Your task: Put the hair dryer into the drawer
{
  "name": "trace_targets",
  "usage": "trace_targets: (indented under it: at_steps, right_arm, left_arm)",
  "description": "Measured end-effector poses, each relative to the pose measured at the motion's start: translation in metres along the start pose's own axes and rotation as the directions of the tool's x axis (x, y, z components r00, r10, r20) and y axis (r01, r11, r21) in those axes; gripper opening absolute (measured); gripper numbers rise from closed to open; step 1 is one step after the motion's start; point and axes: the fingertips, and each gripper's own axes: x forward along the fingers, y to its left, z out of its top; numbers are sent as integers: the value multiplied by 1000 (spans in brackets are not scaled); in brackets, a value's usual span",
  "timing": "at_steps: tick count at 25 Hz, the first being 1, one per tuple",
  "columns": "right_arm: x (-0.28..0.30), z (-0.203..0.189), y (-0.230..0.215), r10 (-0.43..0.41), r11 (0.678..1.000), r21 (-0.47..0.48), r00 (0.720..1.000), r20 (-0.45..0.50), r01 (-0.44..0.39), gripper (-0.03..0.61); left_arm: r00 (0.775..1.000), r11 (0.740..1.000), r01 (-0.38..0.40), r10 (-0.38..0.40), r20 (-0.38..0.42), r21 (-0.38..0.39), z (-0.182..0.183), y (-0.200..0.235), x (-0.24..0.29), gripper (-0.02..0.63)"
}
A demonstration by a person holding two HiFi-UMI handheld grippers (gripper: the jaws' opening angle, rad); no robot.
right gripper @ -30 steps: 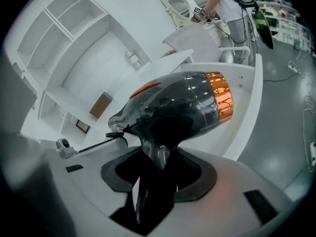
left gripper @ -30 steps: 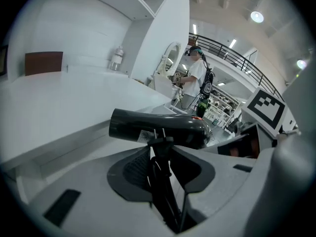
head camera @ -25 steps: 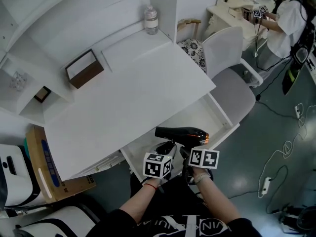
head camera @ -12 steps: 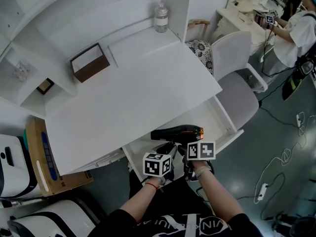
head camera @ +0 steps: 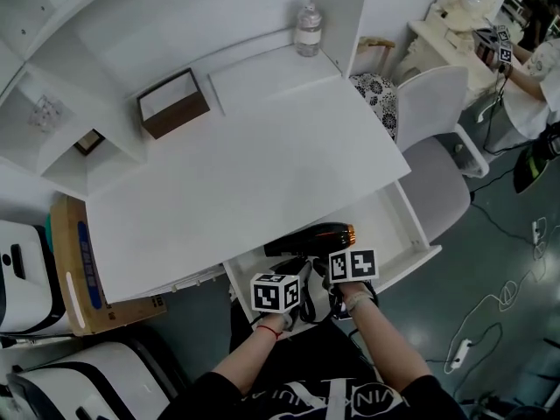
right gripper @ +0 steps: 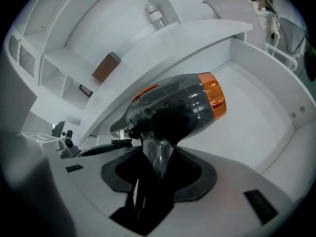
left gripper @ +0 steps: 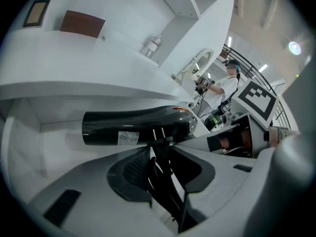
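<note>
- Hair dryer (head camera: 311, 237): you held this black unit by its handle over the near left part of the open drawer (head camera: 412, 223), just in front of the desk (head camera: 262, 173) edge. Its barrel lay roughly level, with the orange-ringed end toward the drawer's right side. Whether it touched the drawer floor could not be determined.
- Left gripper (left gripper: 160, 168): its jaws were partly closed and clamped on the hair dryer's handle, with the black cord running down between them.
- Right gripper (right gripper: 155, 169): its jaws stood somewhat wider and were likewise pressed onto the handle, just below the barrel.
- Markings: a small white label (left gripper: 127, 138) sat on the side of the barrel; its print was too small to read. Each gripper's cube carried black-and-white square markers, with no legible text.
- Desk contents: a brown box (head camera: 173, 103) with a white interior stood at the back left, and a clear water bottle (head camera: 307, 31) stood upright at the back right. Both were well apart from the drawer.
- Surroundings: a white chair (head camera: 437, 160) stood beside the drawer's right side.
</note>
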Motion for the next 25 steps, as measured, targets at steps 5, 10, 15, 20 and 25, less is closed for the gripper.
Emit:
trace_targets:
  at_steps: [5,10,15,20,25]
  right_arm:
    - [16,9,3,21,999,-46,1000,-15,-22,173]
    - [32,15,4,23,992,-121,999,-34,-27,172]
    - [46,16,1,18,980,-196,999,-44,-26,172]
    - [53,17,-3,38,978,-206,999,-33,-44,172]
    - [56,20,-5,38,964,-263,999,-37,-46,176]
  left_arm:
    - [999,999,-39,39,-3,-31,-1,17,5,126]
    - [997,995,-83,83,-8,-47,-1,32,9,126]
    - [993,993,-115,114,-22,-28,-6,43,12,126]
    - [991,991,-130,129,-29,-19,-8,50,15,124]
    - [990,990,-137,136,-35,-22,-7,54,20,124]
